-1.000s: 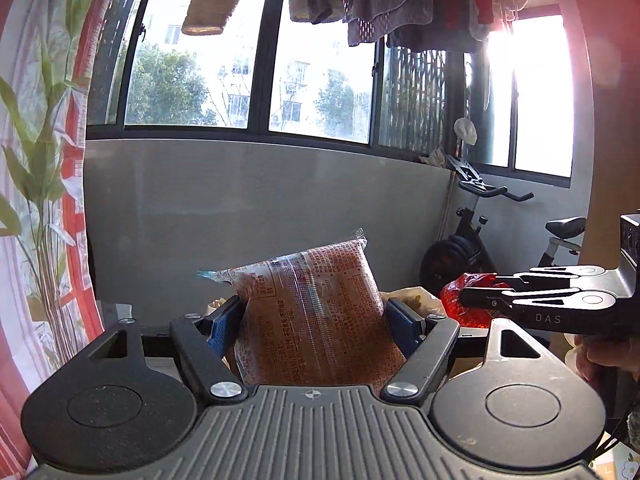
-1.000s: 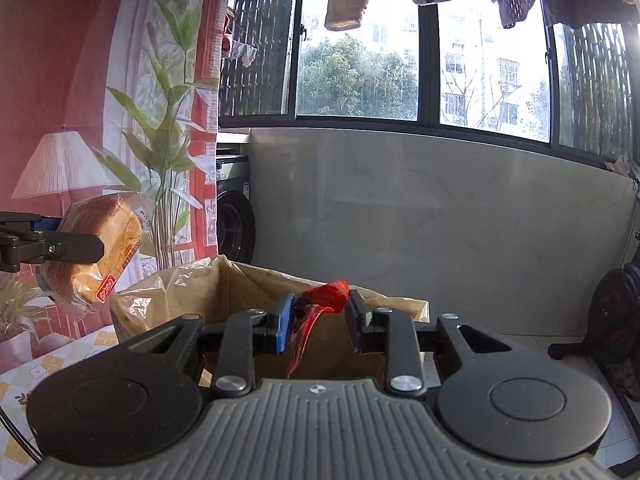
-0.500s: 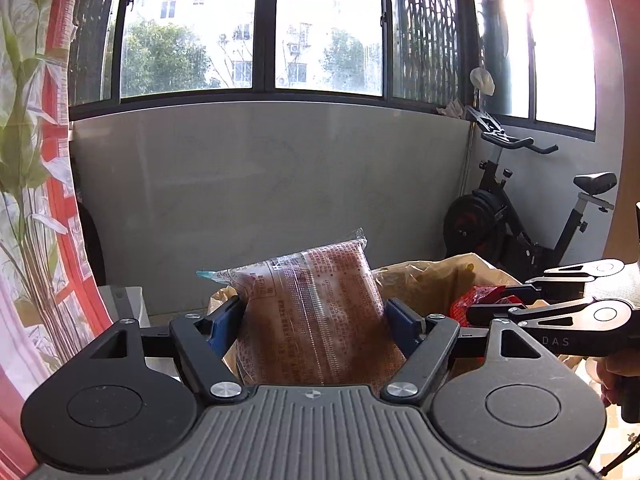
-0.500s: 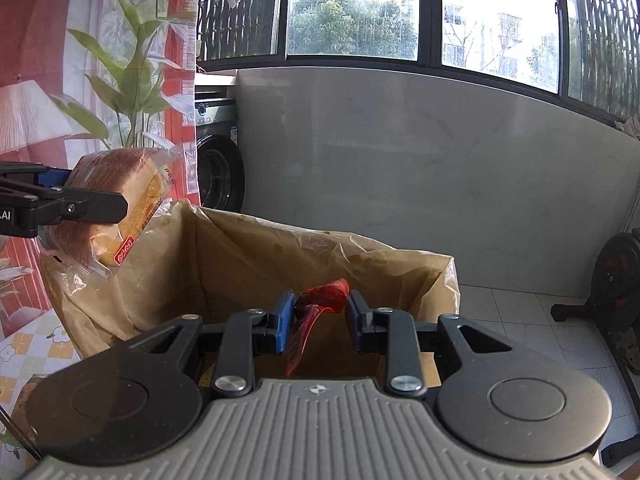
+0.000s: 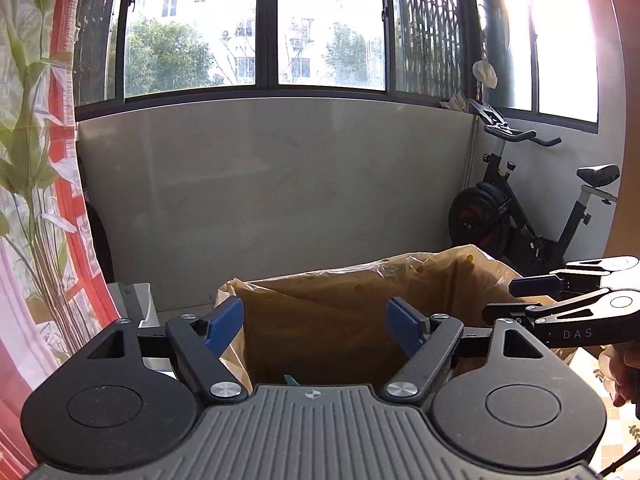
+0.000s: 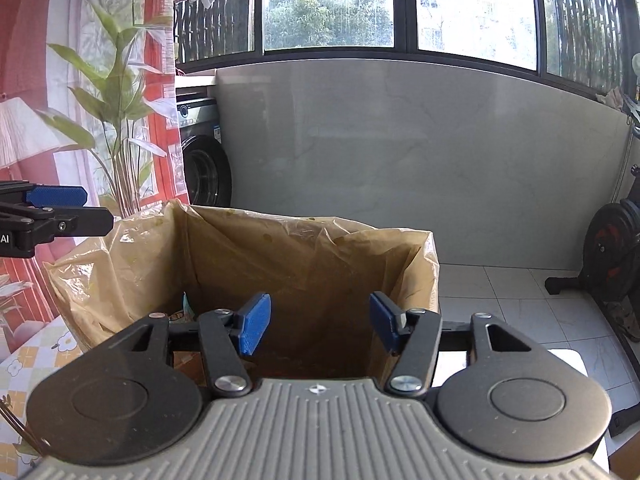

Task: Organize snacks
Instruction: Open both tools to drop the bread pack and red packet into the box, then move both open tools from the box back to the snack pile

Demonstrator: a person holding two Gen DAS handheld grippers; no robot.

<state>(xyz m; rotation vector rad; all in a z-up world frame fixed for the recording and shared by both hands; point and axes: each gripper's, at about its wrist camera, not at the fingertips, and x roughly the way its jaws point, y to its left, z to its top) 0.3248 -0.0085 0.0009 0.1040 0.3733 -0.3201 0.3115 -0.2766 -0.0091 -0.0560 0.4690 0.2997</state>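
A box lined with a tan plastic bag [image 5: 360, 292] stands open right below both grippers. My left gripper [image 5: 314, 316] hangs over its mouth, jaws opening, with nothing between the blue pads. My right gripper [image 6: 320, 312] is over the same bag [image 6: 312, 232], jaws opening and empty as well. Each gripper shows in the other's view: the right gripper [image 5: 500, 300] at the right edge, the left gripper [image 6: 96, 208] at the left edge. Down in the bag only a teal packet corner [image 5: 290, 379] and a bit of packaging [image 6: 182, 314] show; the bread loaf and red packet are hidden.
An exercise bike [image 5: 520, 220] stands at the right by the grey wall. A washing machine [image 6: 204, 176] and a plant-print curtain [image 6: 100, 100] are on the left. White floor tiles [image 6: 520, 300] lie beyond the bag. A chequered tablecloth [image 6: 24, 360] shows at the lower left.
Both grippers came down over the bag and let go: the bread loaf has left the left jaws and the red packet the right jaws, which have spread wide.
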